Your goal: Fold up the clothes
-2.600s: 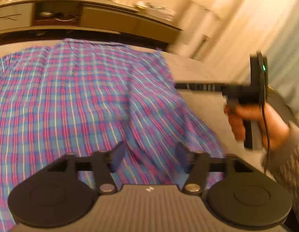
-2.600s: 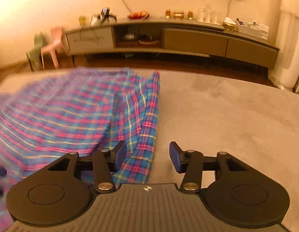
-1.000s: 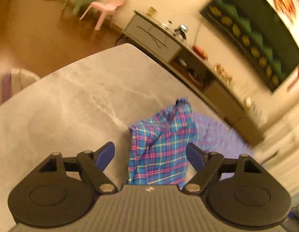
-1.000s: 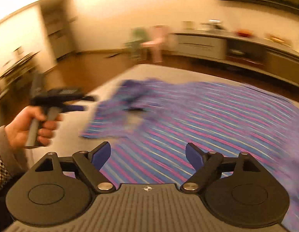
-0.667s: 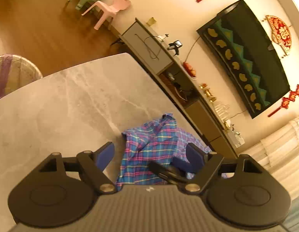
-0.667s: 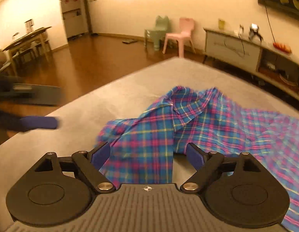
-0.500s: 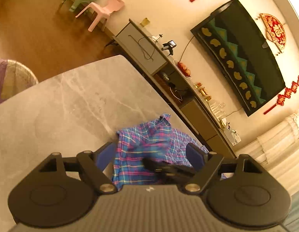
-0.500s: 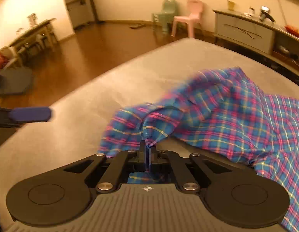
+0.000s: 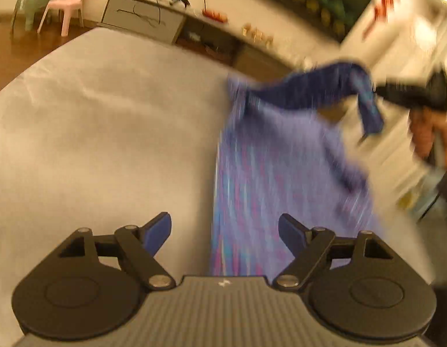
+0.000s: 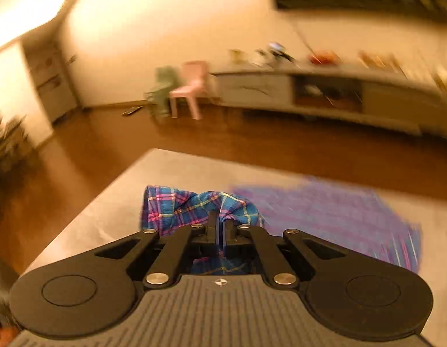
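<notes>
From the left wrist, our left gripper (image 9: 224, 232) gapes wide, holding nothing, over the plaid shirt (image 9: 281, 159), part lying on the grey table (image 9: 107, 115), part lifted

From the right wrist, our right gripper (image 10: 220, 232) pinches a bunched sleeve (image 10: 194, 205) above that table; we judge folding unfinished

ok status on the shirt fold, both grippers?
Right gripper shut on plaid shirt, sleeve end lifted off the table. Left gripper open, empty, low over shirt edge. Nothing in the way.
</notes>
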